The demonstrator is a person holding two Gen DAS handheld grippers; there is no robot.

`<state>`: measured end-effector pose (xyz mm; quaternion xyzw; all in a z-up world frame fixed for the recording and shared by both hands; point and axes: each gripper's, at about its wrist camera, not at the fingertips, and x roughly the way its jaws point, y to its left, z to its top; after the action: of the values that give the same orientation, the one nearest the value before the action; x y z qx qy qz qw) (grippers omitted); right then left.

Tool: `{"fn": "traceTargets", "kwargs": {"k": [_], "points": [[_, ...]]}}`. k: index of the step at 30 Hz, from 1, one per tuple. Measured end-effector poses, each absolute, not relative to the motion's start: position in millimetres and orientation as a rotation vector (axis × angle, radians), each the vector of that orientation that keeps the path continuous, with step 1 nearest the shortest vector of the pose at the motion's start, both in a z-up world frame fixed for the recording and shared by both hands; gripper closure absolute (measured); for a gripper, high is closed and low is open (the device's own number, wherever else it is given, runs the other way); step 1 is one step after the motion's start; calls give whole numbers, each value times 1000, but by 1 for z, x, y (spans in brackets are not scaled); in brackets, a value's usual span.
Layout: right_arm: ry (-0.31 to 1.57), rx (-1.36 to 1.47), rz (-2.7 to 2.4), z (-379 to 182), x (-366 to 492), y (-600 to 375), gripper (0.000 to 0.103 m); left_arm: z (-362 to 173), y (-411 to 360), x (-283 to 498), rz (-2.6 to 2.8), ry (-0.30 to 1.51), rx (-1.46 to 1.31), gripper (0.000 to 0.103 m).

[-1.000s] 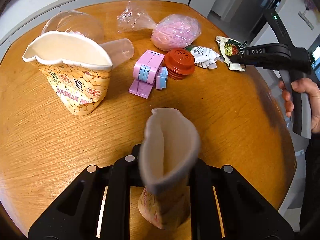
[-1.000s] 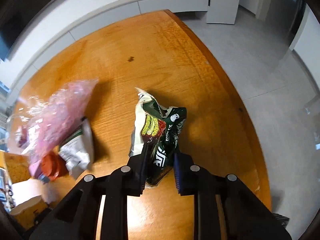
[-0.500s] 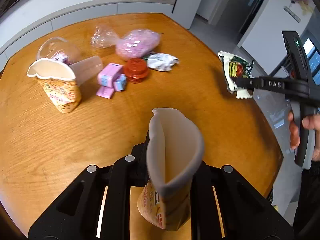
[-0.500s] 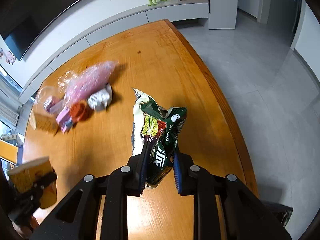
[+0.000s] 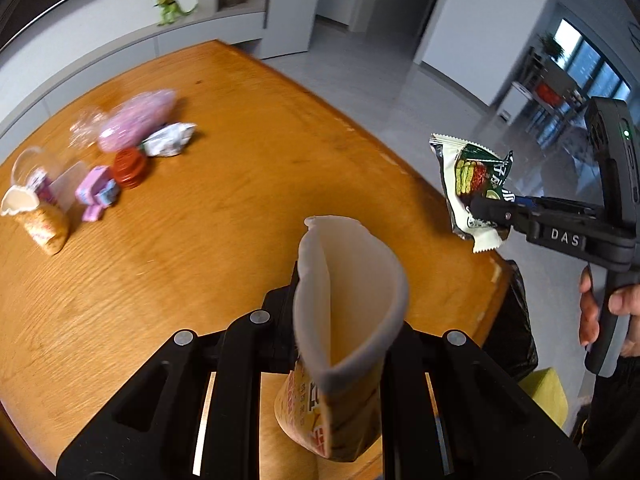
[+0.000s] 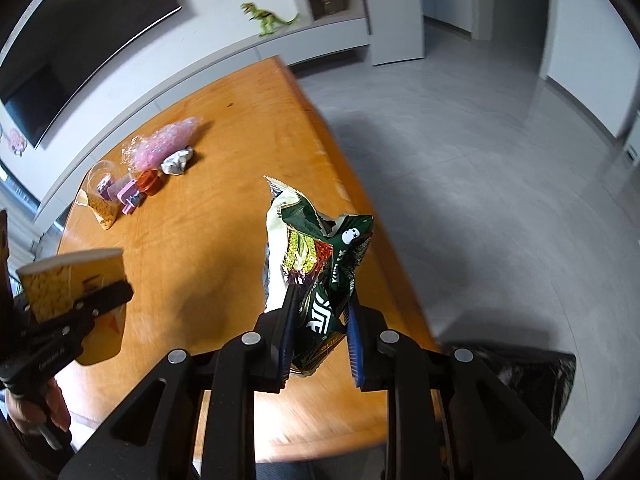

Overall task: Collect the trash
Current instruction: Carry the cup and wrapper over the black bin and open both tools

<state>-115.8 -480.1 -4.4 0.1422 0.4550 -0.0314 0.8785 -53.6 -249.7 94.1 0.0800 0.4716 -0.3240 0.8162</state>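
My left gripper (image 5: 340, 320) is shut on a squashed paper soybean-milk cup (image 5: 344, 312), held upright above the near edge of the wooden table (image 5: 224, 240); the same cup (image 6: 72, 284) and left gripper (image 6: 104, 296) show at the left of the right wrist view. My right gripper (image 6: 320, 312) is shut on a crumpled green and white snack wrapper (image 6: 316, 248), held over the table's right edge. From the left wrist view, that wrapper (image 5: 472, 188) hangs in the right gripper (image 5: 492, 212) out past the table's rim. Below it stands a black trash bag (image 5: 516, 320).
At the table's far left lie another squashed paper cup (image 5: 40, 220), a clear plastic cup (image 5: 36, 164), pink toy blocks (image 5: 98, 192), a red lid (image 5: 128, 162), a white crumpled wrapper (image 5: 168, 140) and a pink plastic bag (image 5: 140, 120). The black trash bag (image 6: 520, 372) sits on the grey floor beside the table.
Both grippers have pulled back from the pile and swung toward the table's right edge, each still holding its piece. The pile now looks smaller and farther, and the trash bag has come into view.
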Motion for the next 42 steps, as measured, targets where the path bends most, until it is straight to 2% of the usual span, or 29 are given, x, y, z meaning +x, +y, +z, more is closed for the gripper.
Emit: {"fn": "traceTargets", "kwargs": {"k": [17, 29, 30, 31, 32, 33, 34, 35, 36, 42], "points": [[878, 440, -342, -32, -311, -586, 79, 83, -433, -166, -1019, 975, 451, 89], [974, 627, -546, -108, -406, -652, 79, 9, -553, -231, -1170, 1053, 683, 89], [989, 638, -558, -114, -409, -655, 75, 4, -559, -231, -1170, 1058, 696, 89], [1013, 645, -564, -119, -409, -658, 57, 2, -563, -230, -1167, 1058, 703, 89], [1046, 647, -577, -125, -409, -660, 43, -1, -568, -231, -1168, 1056, 714, 89], [1052, 648, -597, -128, -413, -663, 25, -4, -575, -231, -1169, 1059, 740, 81], [1046, 646, -619, -127, -413, -663, 23, -6, -581, -231, -1156, 1062, 764, 39], [1043, 648, -624, -128, -415, -665, 23, -8, -586, -228, -1118, 1050, 784, 10], [1043, 656, -621, -128, -416, -665, 23, -5, -586, -241, -1112, 1014, 769, 6], [1022, 660, -616, -122, -415, -661, 23, -5, -584, -229, -1112, 1004, 735, 6]]}}
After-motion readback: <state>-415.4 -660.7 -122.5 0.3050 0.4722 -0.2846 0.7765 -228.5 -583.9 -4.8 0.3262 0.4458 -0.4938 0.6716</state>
